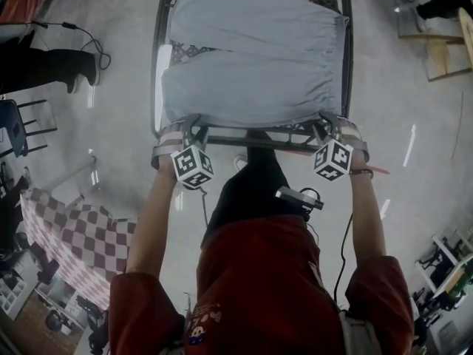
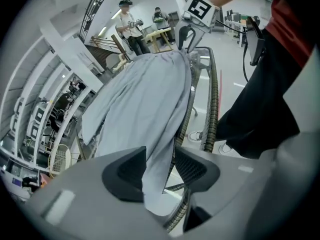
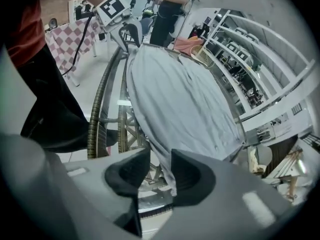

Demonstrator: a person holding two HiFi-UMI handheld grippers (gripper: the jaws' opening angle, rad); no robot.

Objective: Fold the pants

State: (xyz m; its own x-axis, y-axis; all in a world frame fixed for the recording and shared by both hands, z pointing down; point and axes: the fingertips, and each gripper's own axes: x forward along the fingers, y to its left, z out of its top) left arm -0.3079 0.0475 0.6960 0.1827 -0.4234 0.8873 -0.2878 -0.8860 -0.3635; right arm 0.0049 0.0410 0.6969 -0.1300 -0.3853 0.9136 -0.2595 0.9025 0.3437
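Observation:
Light grey-blue pants (image 1: pixel 251 58) lie folded in half across a dark metal lattice table (image 1: pixel 157 72), both legs side by side. My left gripper (image 1: pixel 192 128) stands at the near left corner of the pants, my right gripper (image 1: pixel 327 126) at the near right corner. In the left gripper view the pants' edge (image 2: pixel 150 114) hangs down between the parted jaws of the left gripper (image 2: pixel 159 171), the pads not pressing on it. The right gripper (image 3: pixel 160 176) likewise straddles the hanging hem (image 3: pixel 167 159), with a gap showing beside the cloth. Both point steeply down.
The person's dark trouser legs (image 1: pixel 247 191) stand right at the table's near edge. A pink checked cloth (image 1: pixel 81 235) lies at the left, a blue chair (image 1: pixel 15 124) beyond it, a wooden stool (image 1: pixel 443 50) at the far right. Other people (image 2: pixel 129 26) stand behind the table.

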